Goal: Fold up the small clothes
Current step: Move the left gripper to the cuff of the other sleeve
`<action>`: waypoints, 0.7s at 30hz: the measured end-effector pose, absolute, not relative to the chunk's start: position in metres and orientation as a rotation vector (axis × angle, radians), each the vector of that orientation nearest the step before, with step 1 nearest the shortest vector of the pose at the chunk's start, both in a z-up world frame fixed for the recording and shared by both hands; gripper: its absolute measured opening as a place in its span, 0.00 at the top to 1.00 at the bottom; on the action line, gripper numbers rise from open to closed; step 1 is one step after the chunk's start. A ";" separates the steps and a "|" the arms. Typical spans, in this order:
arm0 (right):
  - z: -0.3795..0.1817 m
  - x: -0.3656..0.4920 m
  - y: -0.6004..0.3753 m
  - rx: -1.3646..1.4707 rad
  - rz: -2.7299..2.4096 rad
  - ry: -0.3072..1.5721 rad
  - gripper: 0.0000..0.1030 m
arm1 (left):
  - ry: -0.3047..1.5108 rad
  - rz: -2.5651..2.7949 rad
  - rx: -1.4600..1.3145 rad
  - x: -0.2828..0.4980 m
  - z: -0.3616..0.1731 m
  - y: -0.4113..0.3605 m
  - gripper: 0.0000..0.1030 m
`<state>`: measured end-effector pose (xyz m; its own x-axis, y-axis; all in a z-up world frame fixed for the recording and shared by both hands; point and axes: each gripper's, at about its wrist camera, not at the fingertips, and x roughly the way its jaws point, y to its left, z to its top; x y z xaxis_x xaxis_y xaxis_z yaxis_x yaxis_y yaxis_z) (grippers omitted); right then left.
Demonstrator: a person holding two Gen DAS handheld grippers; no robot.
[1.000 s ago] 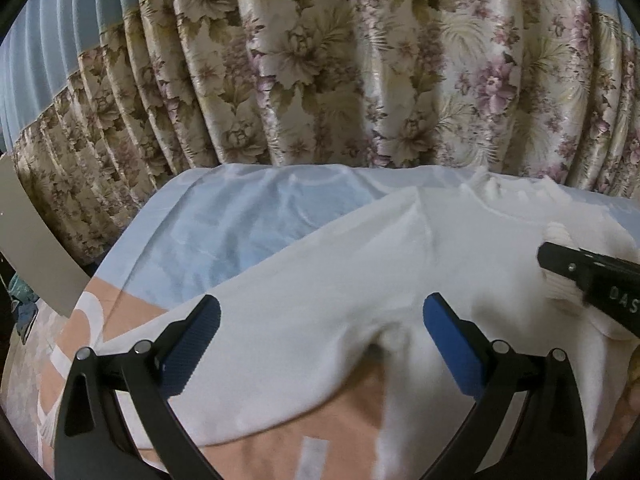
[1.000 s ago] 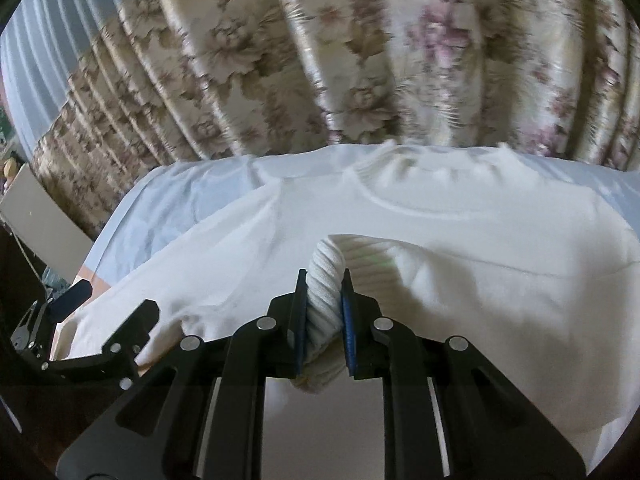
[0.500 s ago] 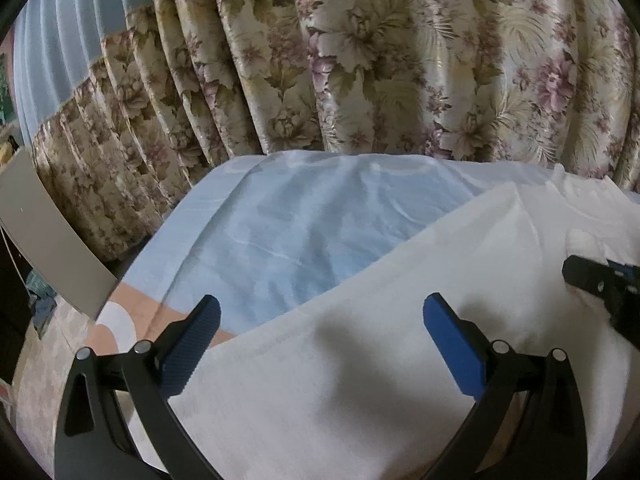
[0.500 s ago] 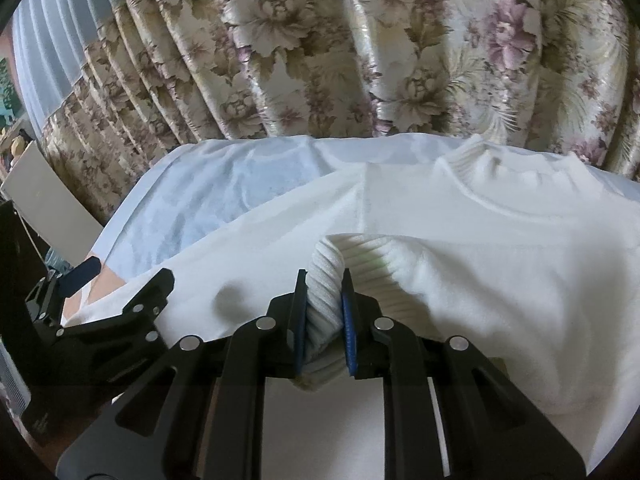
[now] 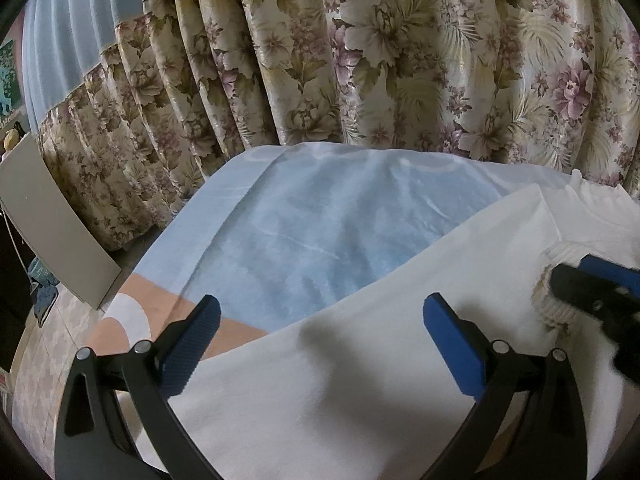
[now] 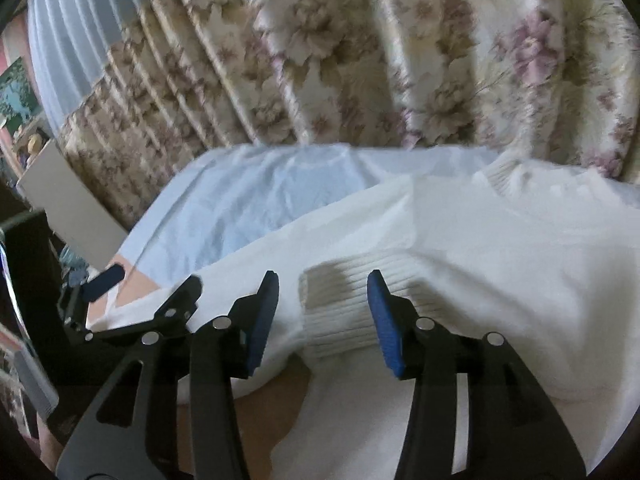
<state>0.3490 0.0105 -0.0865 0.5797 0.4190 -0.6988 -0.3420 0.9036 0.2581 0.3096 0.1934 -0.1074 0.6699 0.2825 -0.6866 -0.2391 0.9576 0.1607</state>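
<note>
A white knit sweater (image 6: 500, 272) lies spread on the bed, its neck (image 6: 508, 176) toward the curtain. Its sleeve is folded in over the body, and the ribbed cuff (image 6: 340, 304) lies flat between the fingers of my right gripper (image 6: 322, 316), which is open and not pinching it. My left gripper (image 5: 320, 340) hovers open over the sweater's left part (image 5: 360, 380), holding nothing. In the left wrist view the right gripper (image 5: 592, 292) shows at the right edge beside the cuff (image 5: 556, 312). The left gripper (image 6: 120, 300) appears low on the left in the right wrist view.
The bed sheet (image 5: 320, 232) is light blue with a peach and white patch (image 5: 132, 312) near the front left. Floral curtains (image 5: 360, 60) hang close behind the bed. A grey board (image 5: 52, 220) leans at the left, with floor below it.
My right gripper has opened and let go of the ribbed cuff, which now rests on the sweater. The left gripper has shifted left, so more blue sheet shows.
</note>
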 end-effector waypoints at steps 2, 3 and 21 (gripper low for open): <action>-0.078 0.346 -0.001 0.089 0.400 0.806 0.54 | 0.777 0.294 0.058 0.307 -0.104 0.194 0.02; -0.075 0.345 -0.007 0.072 0.360 0.789 0.54 | 0.775 0.295 0.058 0.305 -0.103 0.194 0.02; -0.100 0.314 -0.041 0.091 0.340 0.893 0.45 | 0.777 0.283 0.087 0.245 -0.079 0.195 0.02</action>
<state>0.3144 -0.0410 -0.1005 0.5774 0.3281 -0.7476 -0.2529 0.9425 0.2184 0.2455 0.1952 -0.0794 0.6771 0.2833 -0.6792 -0.2195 0.9587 0.1810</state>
